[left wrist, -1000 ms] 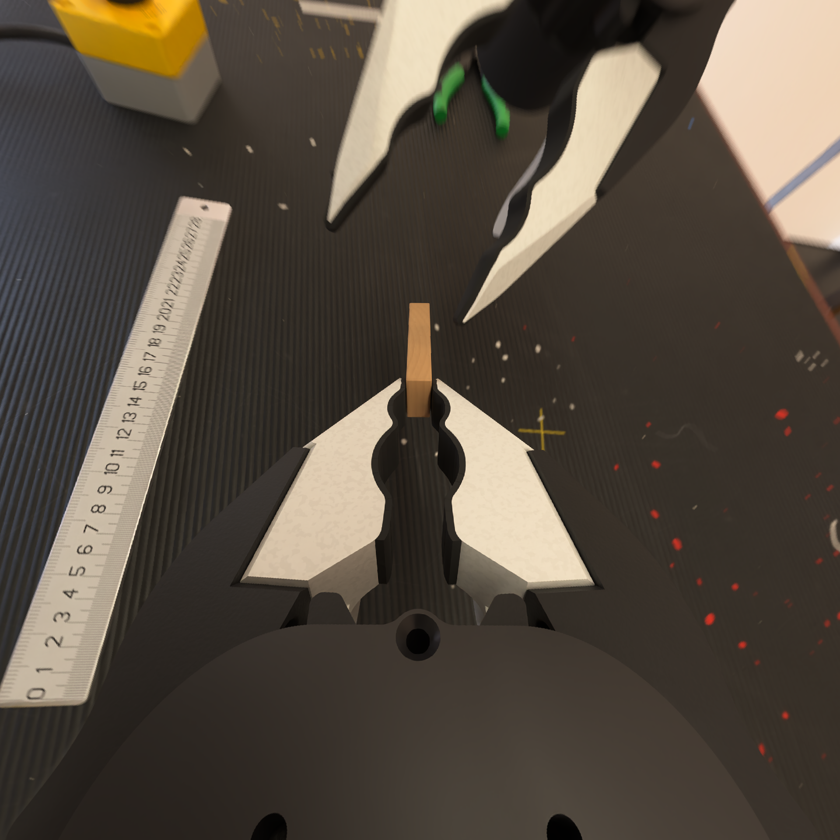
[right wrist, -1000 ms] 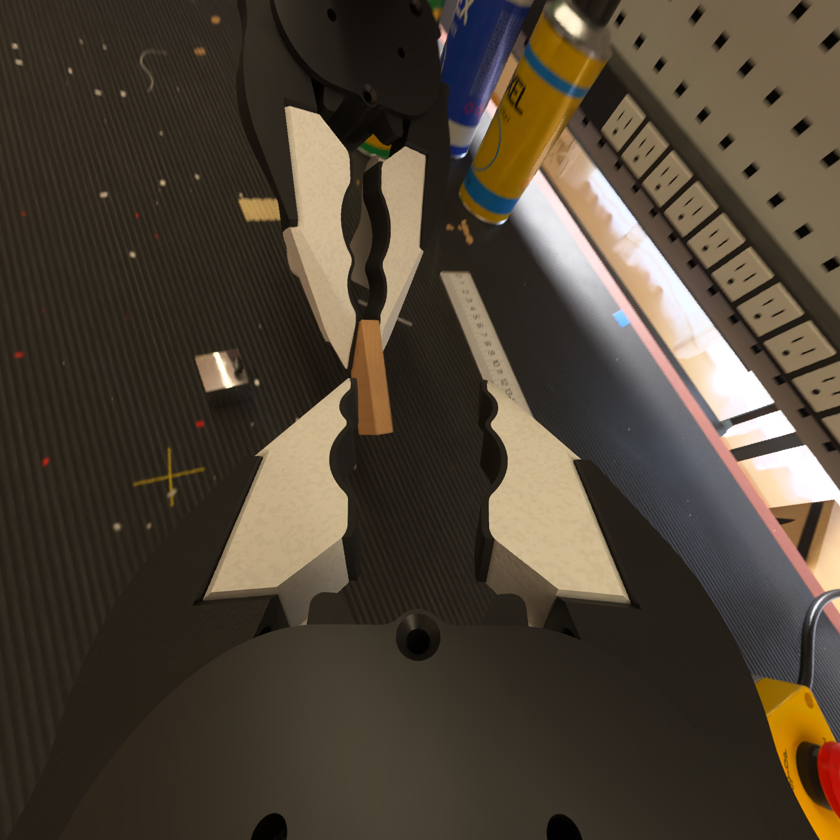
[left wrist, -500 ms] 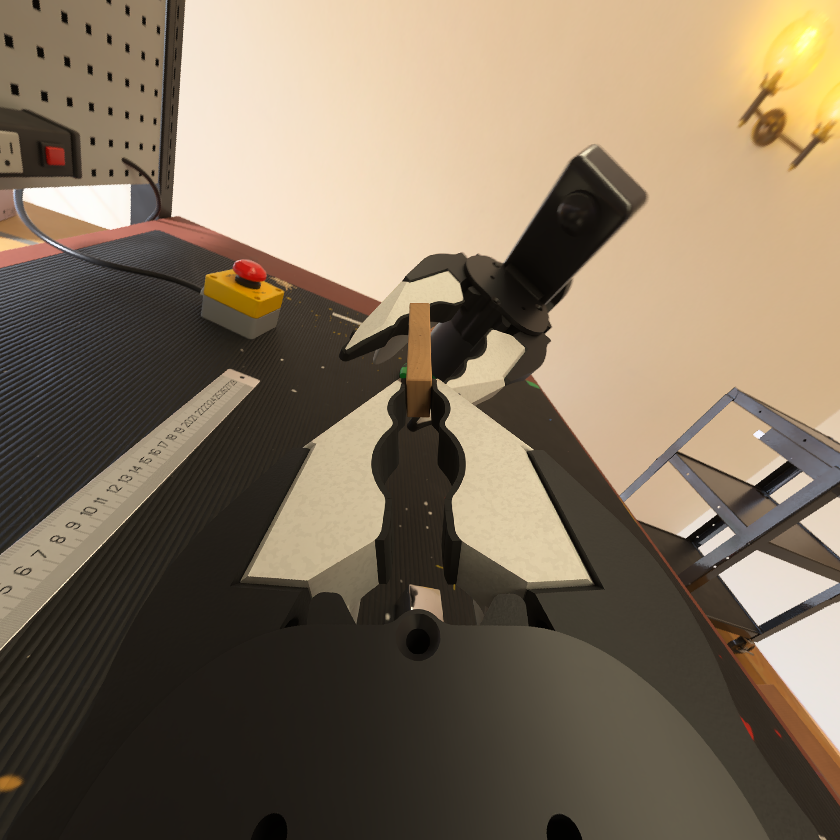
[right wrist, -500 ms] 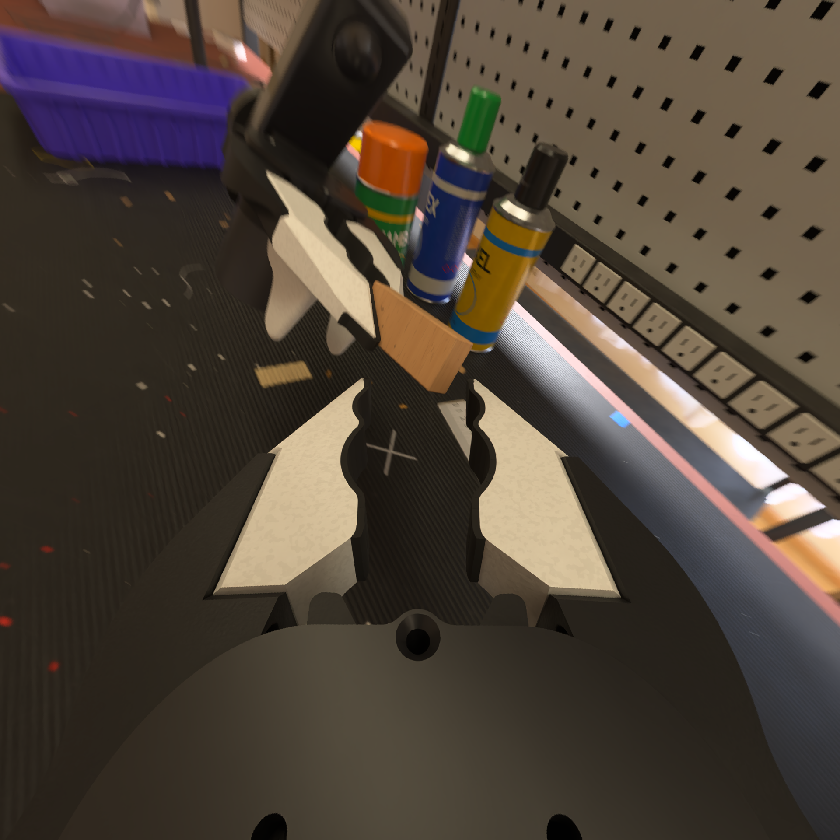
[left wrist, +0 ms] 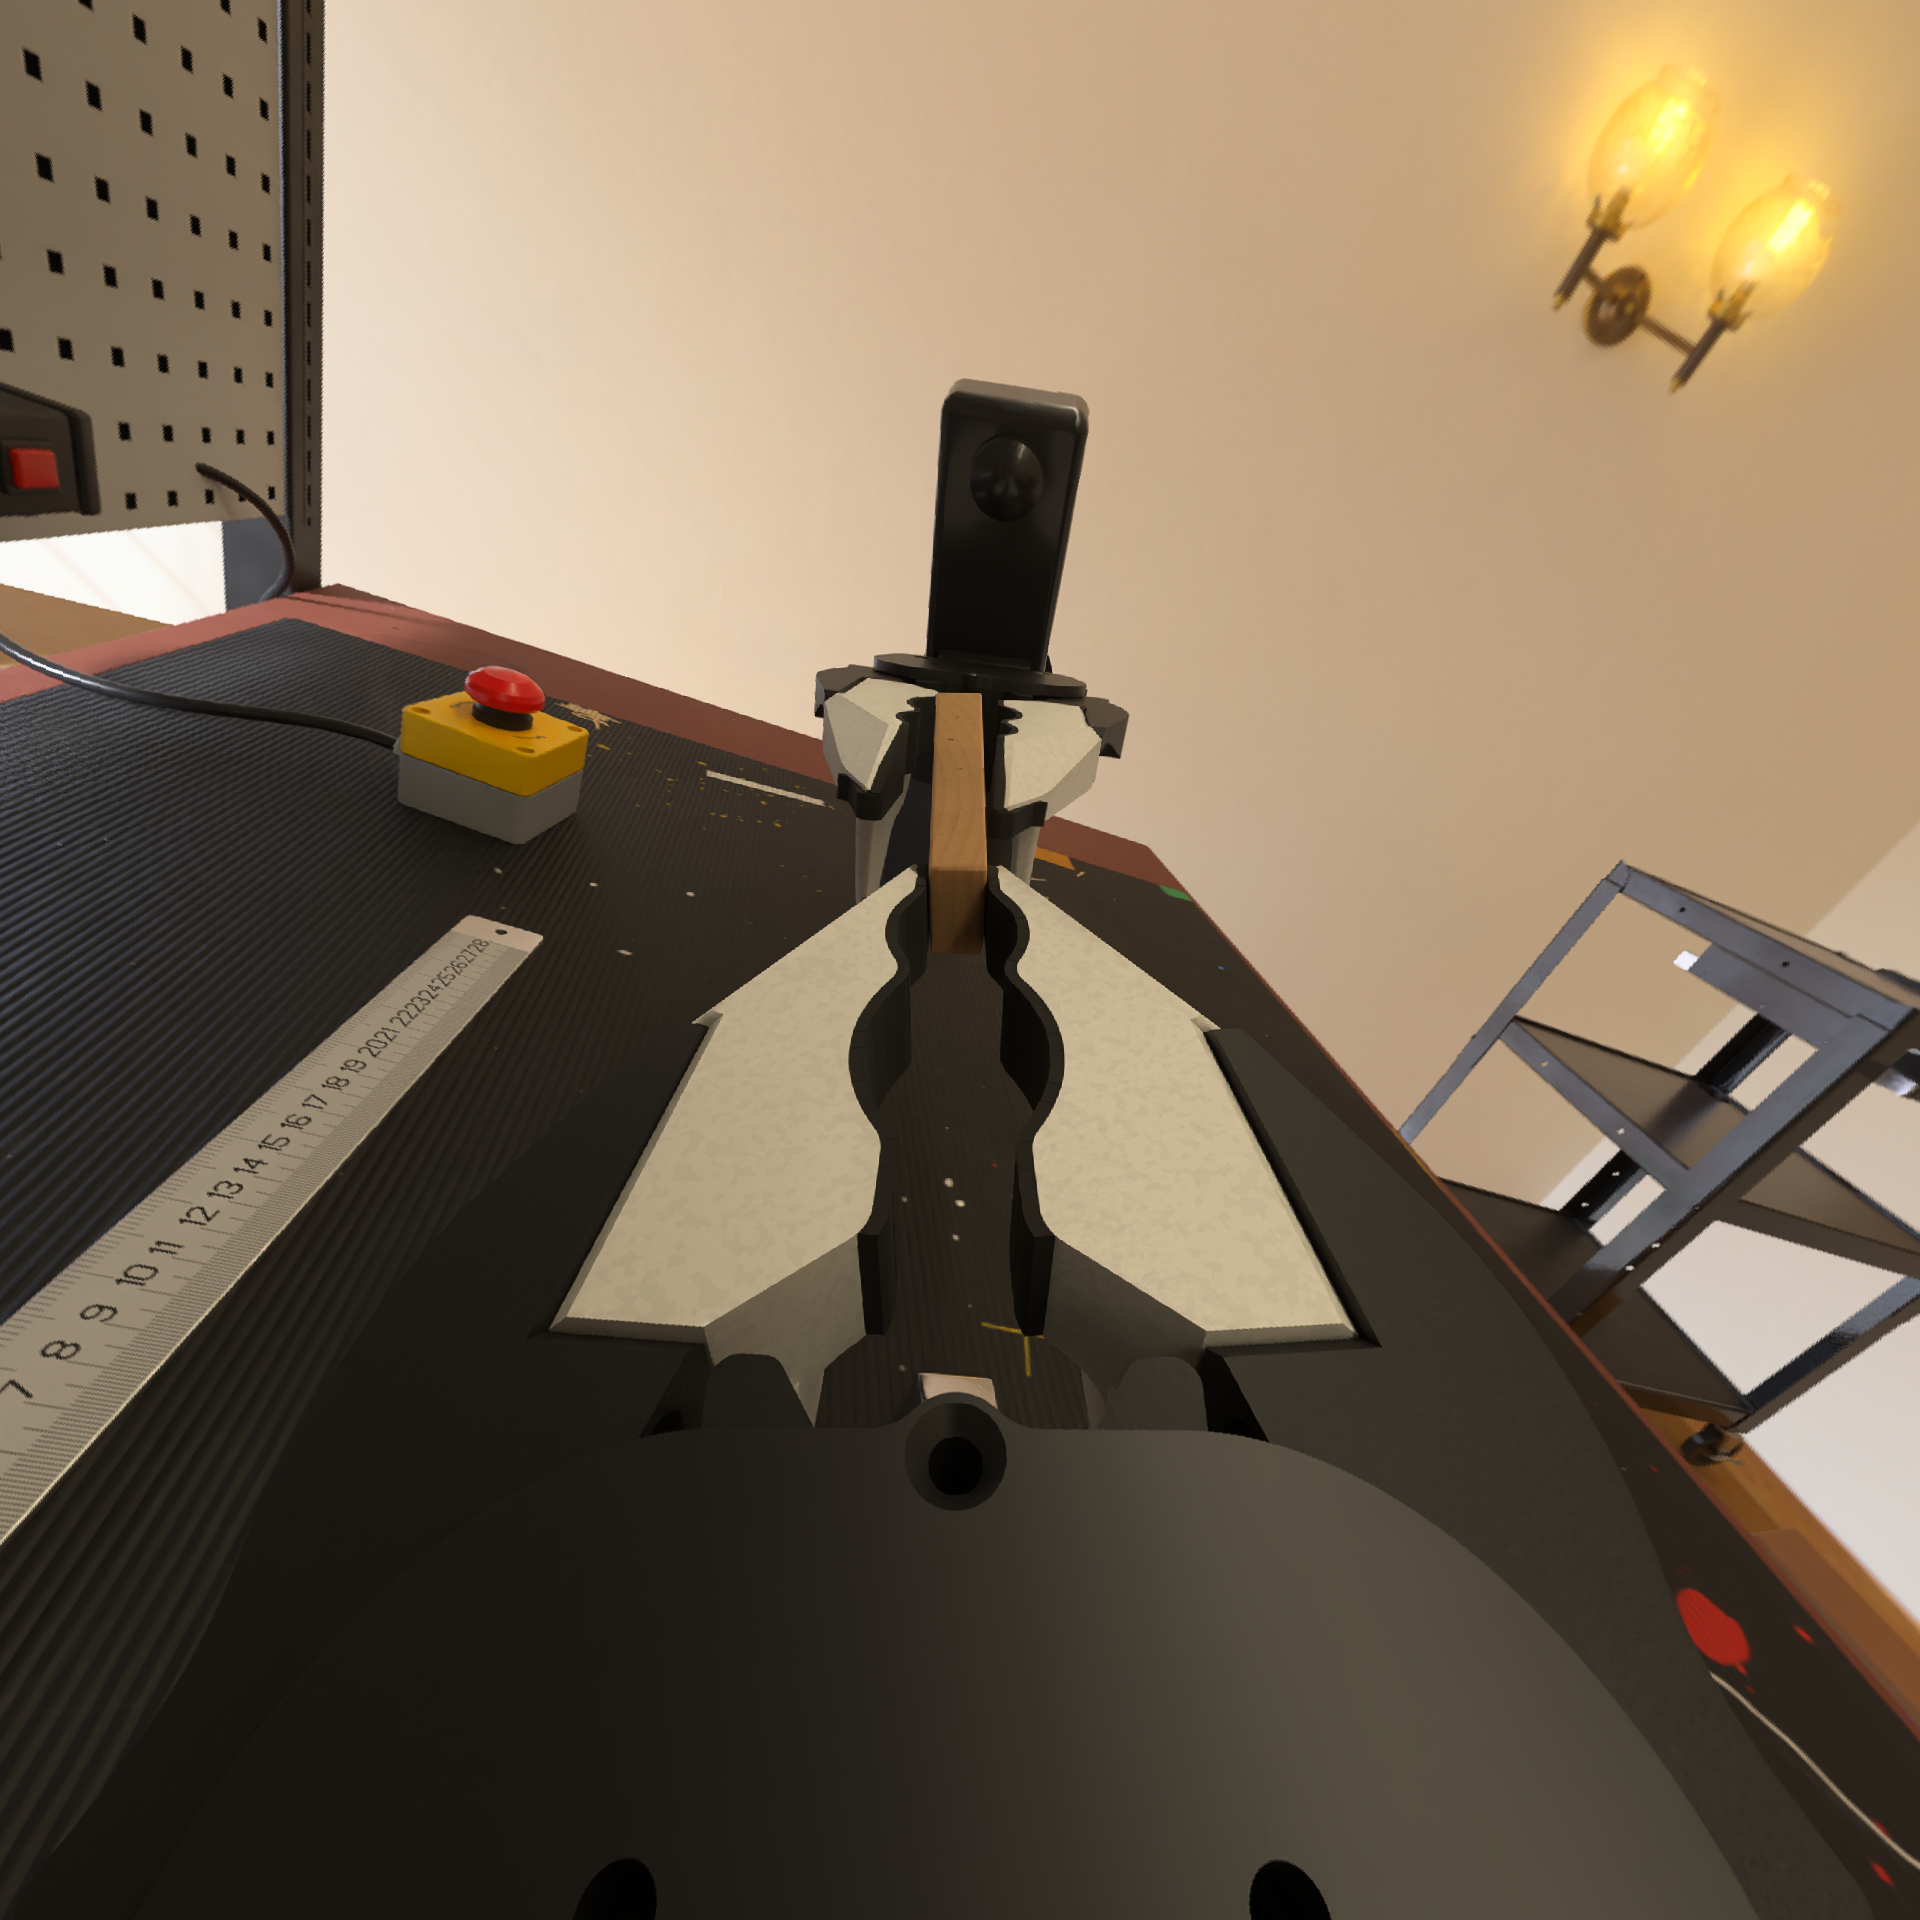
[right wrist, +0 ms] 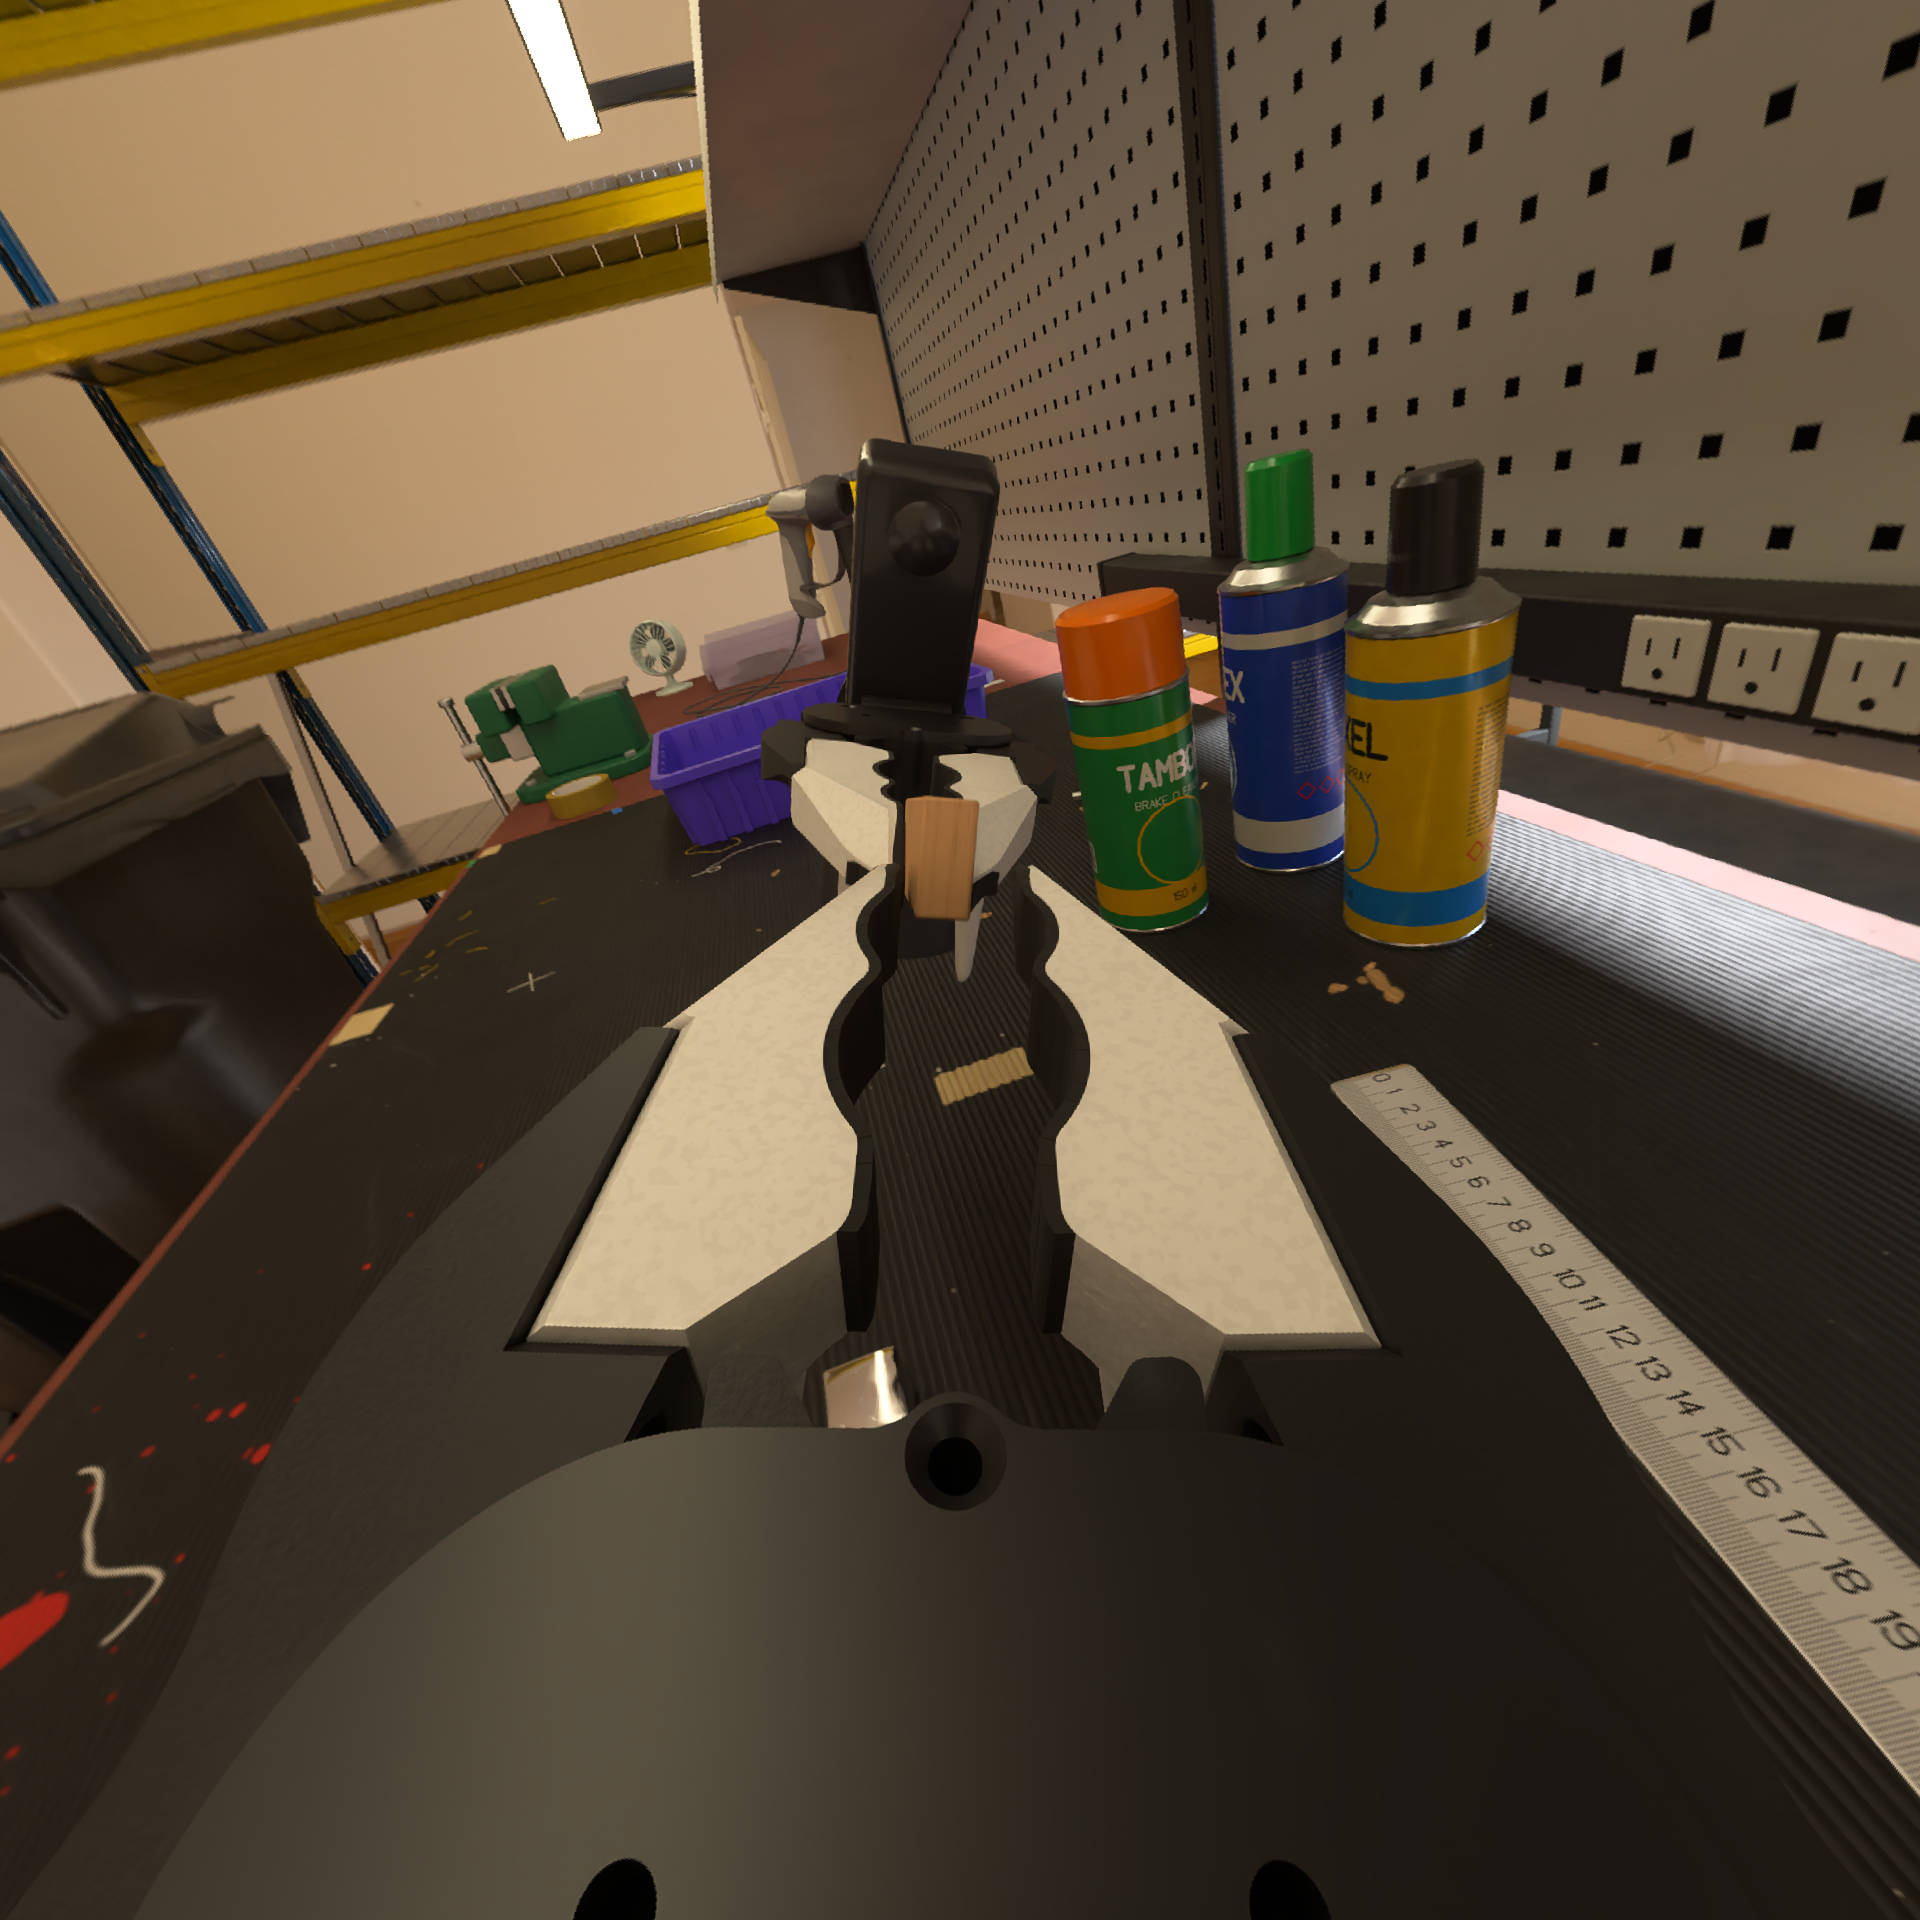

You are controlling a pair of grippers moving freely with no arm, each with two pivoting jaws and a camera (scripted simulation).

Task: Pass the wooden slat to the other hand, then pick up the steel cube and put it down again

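**Handover of the slat under way, cube waiting below**

Slat (left wrist: 957, 831) is being held off the bench, clamped at its near end between the tips of the left gripper (left wrist: 956, 914), which is pinching it edge-on and pointing it forward. The right gripper (right wrist: 961, 914) is facing it head-on with its jaws standing apart; the wooden slat's free end is sitting at those tips, close against the left-hand finger (right wrist: 790, 1039), though it is hard to say whether it is touching.

Judging progress: the first step is only part done. The slat is lifted and presented, but the right gripper is not yet closing on it and the left is not yet letting go. The steel cube (right wrist: 860, 1387) is lying on the black mat (right wrist: 1558, 1039), untouched, so the pick-up and put-down are still wholly ahead.

The right wrist view is showing the cube as a shiny block low between its own fingers, plus three spray cans (right wrist: 1283, 665) by the pegboard; the left wrist view is showing only a pale sliver of the cube, but is giving the yellow button box (left wrist: 494, 764) and a wall lamp (left wrist: 1704, 208). The steel ruler (left wrist: 239, 1195) is appearing in both.
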